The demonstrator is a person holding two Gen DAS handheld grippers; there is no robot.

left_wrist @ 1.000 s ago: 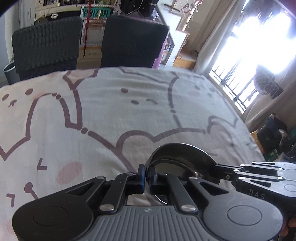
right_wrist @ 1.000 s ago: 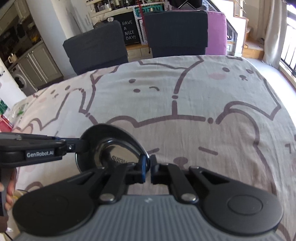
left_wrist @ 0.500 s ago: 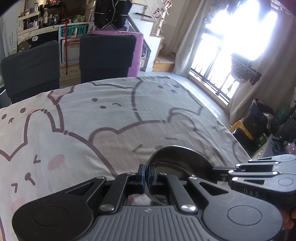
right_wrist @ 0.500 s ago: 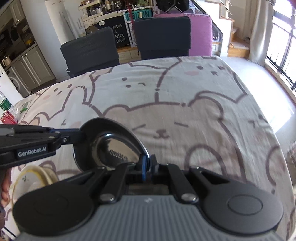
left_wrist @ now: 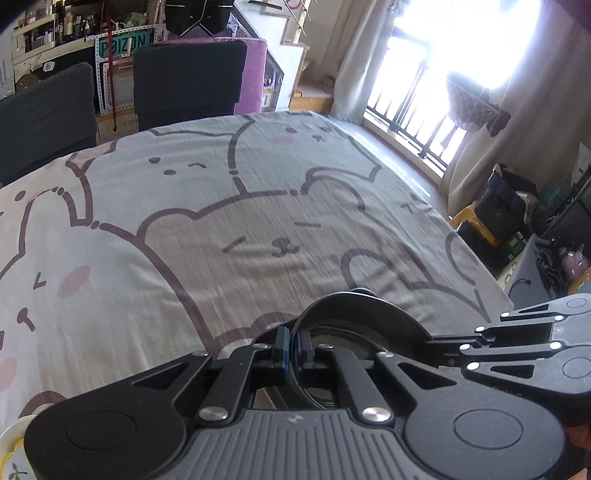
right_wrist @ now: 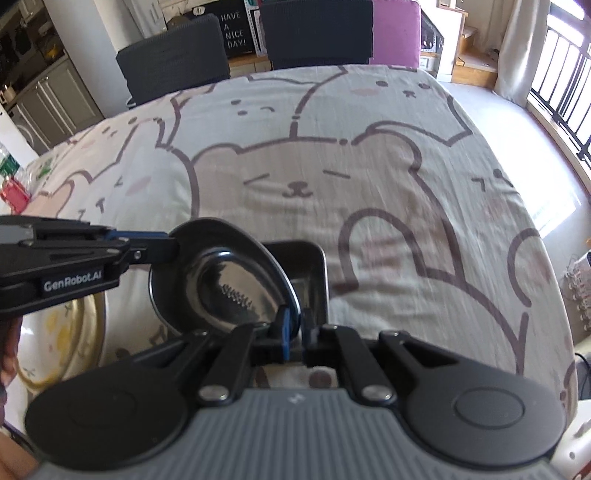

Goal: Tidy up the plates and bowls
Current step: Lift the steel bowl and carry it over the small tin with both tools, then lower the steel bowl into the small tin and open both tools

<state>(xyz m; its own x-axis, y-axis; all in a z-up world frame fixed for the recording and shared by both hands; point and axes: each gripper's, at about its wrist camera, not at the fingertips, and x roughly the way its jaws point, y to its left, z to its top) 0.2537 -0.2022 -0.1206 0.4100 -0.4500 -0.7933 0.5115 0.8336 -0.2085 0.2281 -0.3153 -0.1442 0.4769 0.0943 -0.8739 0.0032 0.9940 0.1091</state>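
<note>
A round steel plate point(right_wrist: 229, 280) is held above the table by both grippers. My left gripper point(left_wrist: 293, 349) is shut on its near rim; the plate point(left_wrist: 354, 314) shows dark beyond the fingers. My right gripper point(right_wrist: 295, 330) is shut on the opposite rim. The left gripper also shows in the right wrist view point(right_wrist: 173, 249), clamping the plate's far left edge. The right gripper shows in the left wrist view point(left_wrist: 439, 341) at the plate's right edge. A square steel tray point(right_wrist: 314, 273) lies on the cloth under the plate's right side.
A white plate with yellow print point(right_wrist: 55, 332) lies at the near left on the bear-print tablecloth point(right_wrist: 332, 166); its rim shows in the left wrist view point(left_wrist: 9, 454). Two dark chairs point(right_wrist: 317, 33) stand at the far edge. The table's right edge drops to the floor by the window.
Both grippers have carried the steel plate back toward the near side of the table. The square tray and the white plate have come into view beneath it.
</note>
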